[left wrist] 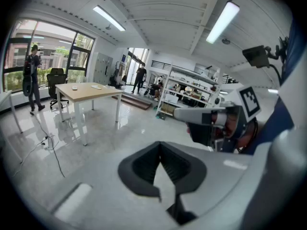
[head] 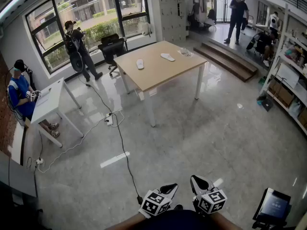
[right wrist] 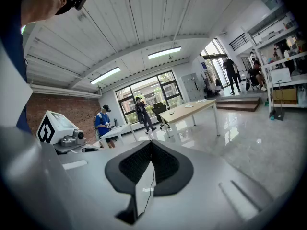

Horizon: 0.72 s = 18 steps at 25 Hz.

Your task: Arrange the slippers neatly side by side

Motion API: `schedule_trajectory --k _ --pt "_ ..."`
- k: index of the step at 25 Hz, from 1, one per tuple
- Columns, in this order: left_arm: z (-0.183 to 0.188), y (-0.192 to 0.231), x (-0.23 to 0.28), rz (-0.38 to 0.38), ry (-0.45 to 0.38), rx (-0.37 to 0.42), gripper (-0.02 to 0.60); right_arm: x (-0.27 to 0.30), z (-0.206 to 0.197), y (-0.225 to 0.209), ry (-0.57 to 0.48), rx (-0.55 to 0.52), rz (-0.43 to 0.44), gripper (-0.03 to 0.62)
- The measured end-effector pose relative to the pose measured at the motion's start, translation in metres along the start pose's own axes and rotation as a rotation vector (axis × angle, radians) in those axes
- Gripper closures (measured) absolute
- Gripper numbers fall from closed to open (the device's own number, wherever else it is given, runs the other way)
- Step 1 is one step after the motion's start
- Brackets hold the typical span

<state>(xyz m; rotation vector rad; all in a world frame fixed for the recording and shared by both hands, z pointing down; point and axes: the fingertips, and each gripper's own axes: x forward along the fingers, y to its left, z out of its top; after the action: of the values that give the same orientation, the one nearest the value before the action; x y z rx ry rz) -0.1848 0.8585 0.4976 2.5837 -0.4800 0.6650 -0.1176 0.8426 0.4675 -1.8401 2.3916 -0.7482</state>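
Two white slippers lie apart on the far wooden table [head: 180, 71], one at the left [head: 139, 64] and one further right [head: 167, 57], pointing different ways. Both grippers hang low near my body, far from the table. My left gripper [head: 170, 189] is shut with nothing in it, and its jaws meet at the tips [left wrist: 160, 157]. Beside it, my right gripper [head: 196, 180] is also shut and empty [right wrist: 151, 145]. In the left gripper view the table [left wrist: 103, 93] stands small at the left, and in the right gripper view [right wrist: 201, 107] it stands ahead.
A black cable [head: 121, 140] runs over the shiny floor between me and the table. A white side table [head: 48, 104] with a seated person [head: 19, 92] is at the left, and a standing person [head: 79, 49] and a black chair [head: 112, 47] are by the window. Shelves [head: 288, 71] line the right.
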Motion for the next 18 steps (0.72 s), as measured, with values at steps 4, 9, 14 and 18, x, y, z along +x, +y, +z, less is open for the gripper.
schedule_trajectory --k 4,9,14,18 --pt "-0.003 -0.002 0.003 0.020 0.011 -0.017 0.580 0.000 -0.006 -0.004 0.016 0.016 0.021 0.583" --pt "-0.002 0.012 0.006 0.049 0.033 -0.037 0.580 0.017 -0.008 -0.006 0.044 0.031 0.050 0.583" --pt "0.007 0.030 0.023 0.029 0.041 -0.036 0.580 0.039 -0.007 -0.020 0.062 0.031 0.037 0.583" --pt "0.025 0.058 0.035 -0.002 0.030 -0.039 0.580 0.066 0.008 -0.033 0.055 0.019 -0.001 0.583"
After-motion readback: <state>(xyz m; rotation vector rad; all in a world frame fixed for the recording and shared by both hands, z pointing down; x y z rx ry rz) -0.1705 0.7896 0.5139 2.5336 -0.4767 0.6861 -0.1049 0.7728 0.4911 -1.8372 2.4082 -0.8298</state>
